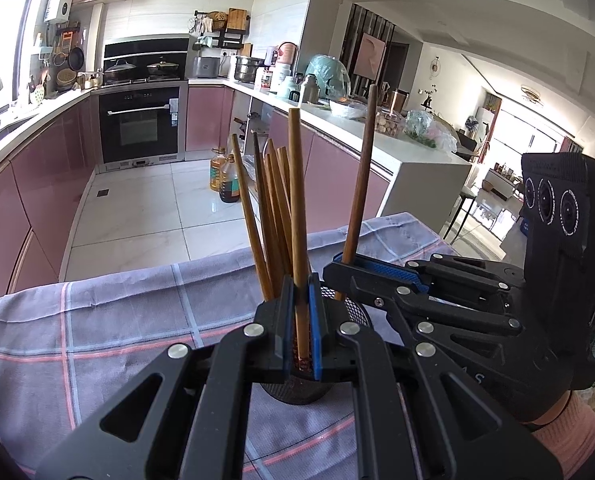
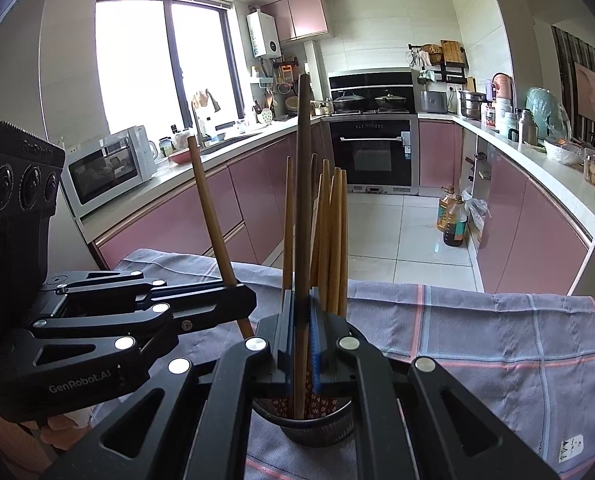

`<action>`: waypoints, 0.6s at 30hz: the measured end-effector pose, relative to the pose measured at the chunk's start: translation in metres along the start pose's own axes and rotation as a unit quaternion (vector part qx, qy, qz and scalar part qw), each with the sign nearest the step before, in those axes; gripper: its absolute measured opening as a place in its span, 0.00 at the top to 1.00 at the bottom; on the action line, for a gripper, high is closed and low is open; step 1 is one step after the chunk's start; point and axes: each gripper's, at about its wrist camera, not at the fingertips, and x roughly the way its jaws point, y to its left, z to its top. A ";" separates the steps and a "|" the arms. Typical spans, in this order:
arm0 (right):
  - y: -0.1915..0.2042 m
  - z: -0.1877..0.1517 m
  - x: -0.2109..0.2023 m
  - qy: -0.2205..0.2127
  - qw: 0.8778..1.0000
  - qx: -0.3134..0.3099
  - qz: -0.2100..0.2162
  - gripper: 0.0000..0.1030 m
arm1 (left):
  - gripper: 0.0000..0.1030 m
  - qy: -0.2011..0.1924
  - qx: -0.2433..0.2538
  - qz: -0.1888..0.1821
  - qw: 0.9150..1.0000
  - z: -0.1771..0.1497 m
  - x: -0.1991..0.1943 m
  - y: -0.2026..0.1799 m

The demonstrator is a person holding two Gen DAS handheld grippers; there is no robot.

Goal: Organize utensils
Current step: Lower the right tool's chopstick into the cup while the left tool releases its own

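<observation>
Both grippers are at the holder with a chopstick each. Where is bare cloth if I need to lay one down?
Bare cloth lies right of the mesh holder, out to the far edge. More bare cloth shows left of the holder in the left wrist view. Crowded: the holder, packed with chopsticks, with the left gripper and the right gripper over it.

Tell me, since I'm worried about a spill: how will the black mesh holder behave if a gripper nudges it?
The mesh holder looks light and narrow, and tall chopsticks rise far above its rim, so it may tip. It stands on a loose checked cloth, so it could slide too. Each gripper is shut on one chopstick, which adds leverage.
</observation>
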 end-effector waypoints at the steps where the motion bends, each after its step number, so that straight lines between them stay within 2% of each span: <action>1: 0.000 -0.001 0.001 0.001 1.000 0.000 0.000 0.94 | 0.93 0.000 -0.001 0.000 1.000 0.001 0.001 0.000; 18: -0.001 -0.003 0.010 0.009 1.000 0.002 0.001 0.94 | 0.93 0.006 -0.010 0.006 1.000 0.002 0.014 -0.002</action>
